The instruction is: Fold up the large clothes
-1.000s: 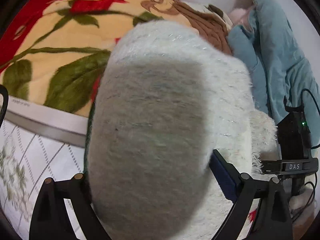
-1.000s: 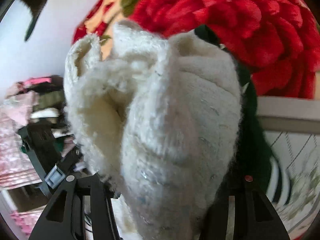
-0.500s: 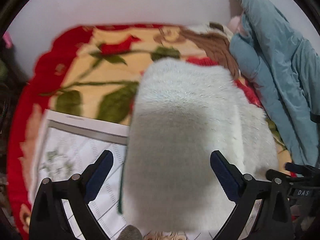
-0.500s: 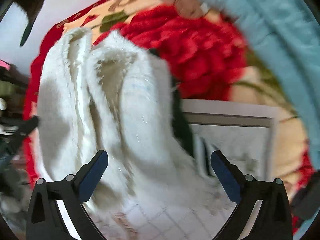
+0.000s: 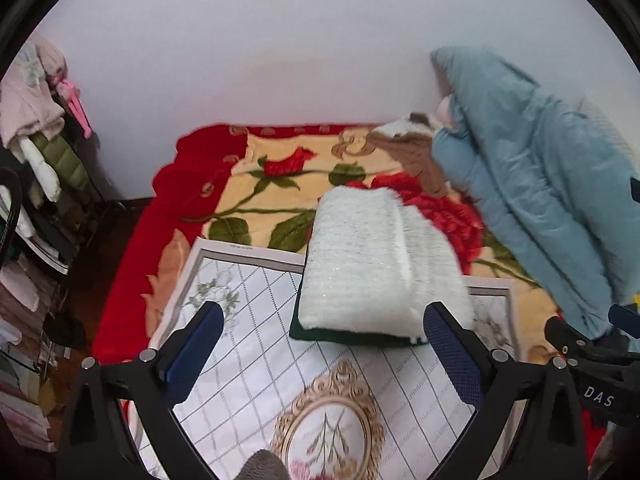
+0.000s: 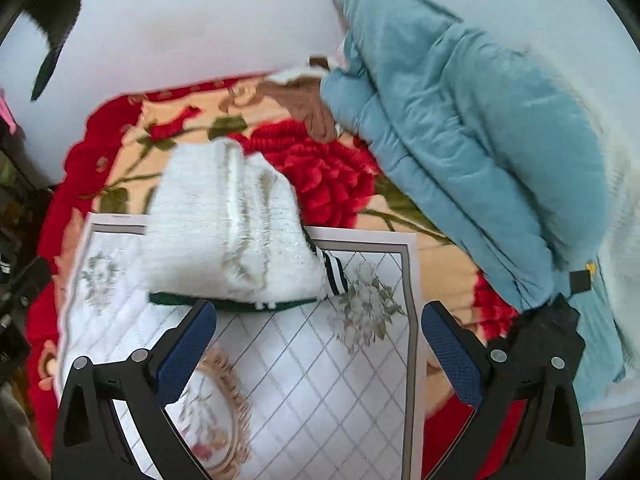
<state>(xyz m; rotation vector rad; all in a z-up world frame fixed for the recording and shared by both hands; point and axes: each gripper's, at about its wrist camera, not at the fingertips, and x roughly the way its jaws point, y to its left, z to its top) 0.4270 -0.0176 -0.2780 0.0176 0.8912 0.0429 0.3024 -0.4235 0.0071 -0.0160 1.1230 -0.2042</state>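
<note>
A fuzzy white garment (image 5: 372,264) with dark green trim lies folded in a thick bundle on a white quilted mat (image 5: 256,376), at the mat's far edge. It also shows in the right wrist view (image 6: 224,232), with a green-and-white striped cuff (image 6: 334,270) sticking out at its right. My left gripper (image 5: 320,356) is open and empty, pulled back just short of the bundle. My right gripper (image 6: 320,356) is open and empty, near the bundle's front edge.
The mat (image 6: 320,380) lies on a red and cream rose-patterned blanket (image 5: 256,184). A light blue padded coat (image 5: 532,184) is heaped at the right, with a brown garment (image 5: 416,156) beside it. Shelves of clothes (image 5: 36,184) stand at the left. A white wall is behind.
Both grippers opened and let go of the white garment, then drew back from it. The garment now rests folded on the mat.
</note>
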